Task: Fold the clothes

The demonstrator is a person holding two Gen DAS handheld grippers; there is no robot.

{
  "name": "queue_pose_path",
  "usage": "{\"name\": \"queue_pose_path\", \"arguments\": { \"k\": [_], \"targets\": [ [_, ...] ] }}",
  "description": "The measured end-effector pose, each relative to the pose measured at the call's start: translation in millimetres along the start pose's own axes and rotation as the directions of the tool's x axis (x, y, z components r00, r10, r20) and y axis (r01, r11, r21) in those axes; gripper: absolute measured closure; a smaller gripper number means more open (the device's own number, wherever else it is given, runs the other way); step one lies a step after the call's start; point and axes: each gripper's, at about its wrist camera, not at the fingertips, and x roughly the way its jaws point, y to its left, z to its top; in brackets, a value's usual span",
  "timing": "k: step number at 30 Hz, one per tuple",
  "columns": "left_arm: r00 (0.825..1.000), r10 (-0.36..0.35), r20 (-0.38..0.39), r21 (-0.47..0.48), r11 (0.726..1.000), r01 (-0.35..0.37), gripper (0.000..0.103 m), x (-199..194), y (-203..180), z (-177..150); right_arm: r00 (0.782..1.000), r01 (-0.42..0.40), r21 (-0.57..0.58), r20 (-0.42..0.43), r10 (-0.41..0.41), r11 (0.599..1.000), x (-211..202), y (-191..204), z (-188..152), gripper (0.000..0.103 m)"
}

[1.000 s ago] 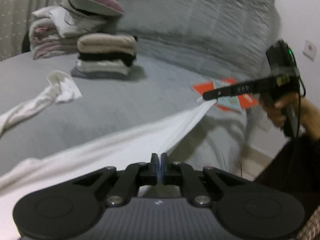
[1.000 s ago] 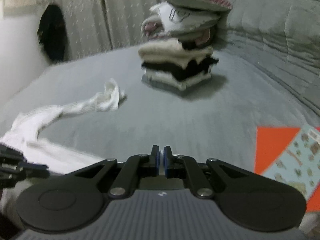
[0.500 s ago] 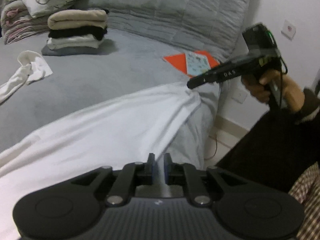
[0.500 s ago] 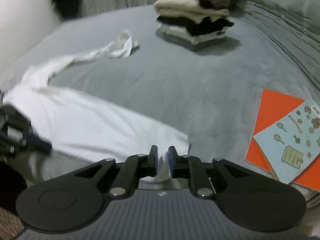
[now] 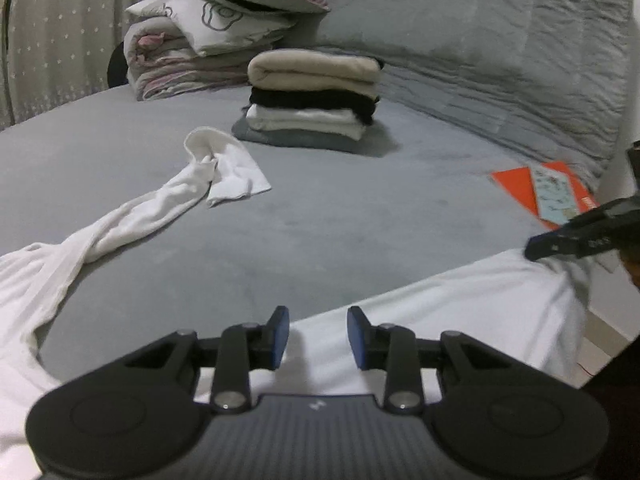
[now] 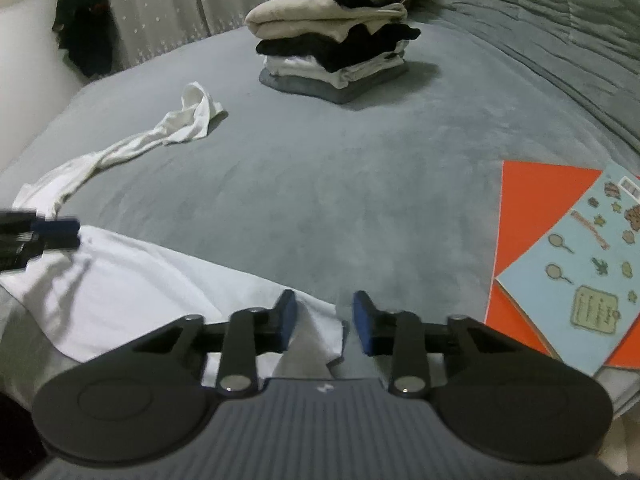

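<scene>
**White garment spread along the bed's near edge**

The white garment [image 5: 460, 312] lies flat on the grey bed [image 5: 340, 216], one sleeve trailing towards the folded stack [image 5: 312, 100]. The left gripper [image 5: 318, 338] is opening, the right gripper [image 6: 324, 322] closing; both are spread over the cloth, pinching nothing.

Motion-blurred at frame edge: left gripper [image 6: 60, 232]; cropped by right border: right gripper [image 5: 536, 246], orange booklet [image 6: 532, 208]; white garment [image 5: 460, 312] partly hidden.
</scene>
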Motion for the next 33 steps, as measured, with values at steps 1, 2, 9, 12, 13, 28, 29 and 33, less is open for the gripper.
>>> {"name": "queue_pose_path", "arguments": {
  "k": [1,2,9,12,13,28,29,33],
  "targets": [
    [1.000,0.002,-0.006,0.000,1.000,-0.002,0.070,6,-1,0,1.000,-0.001,-0.014,0.000,0.001,1.000,1,2,-1,0.087],
    [1.000,0.008,-0.004,0.003,1.000,-0.008,0.070,11,-3,-1,1.000,-0.001,-0.023,0.002,0.001,1.000,1,4,-1,0.093],
    [0.999,0.033,0.007,0.045,0.998,-0.033,0.103,25,-25,4,0.999,0.016,-0.044,0.040,-0.014,0.999,-6,7,-4,0.096],
    [0.996,0.041,0.083,0.050,0.998,-0.045,0.103,20,-34,11,0.996,0.040,-0.047,0.081,-0.037,0.998,-17,8,-3,0.097],
    [0.993,0.041,0.107,0.048,0.998,-0.046,0.103,18,-36,13,0.994,0.048,-0.044,0.099,-0.044,0.998,-22,8,-3,0.097],
    [0.995,0.064,0.076,0.040,0.997,-0.067,0.085,26,-38,13,0.988,0.144,-0.070,0.066,-0.139,0.987,-7,14,3,0.088],
    [0.995,0.075,0.073,0.035,0.996,-0.078,0.082,23,-35,14,0.989,0.137,-0.060,0.070,-0.132,0.989,-8,15,5,0.088],
    [0.987,0.156,0.044,0.004,0.988,-0.157,0.080,11,-23,18,0.991,0.102,-0.030,0.086,-0.099,0.994,-8,18,14,0.087]
  ]
}}
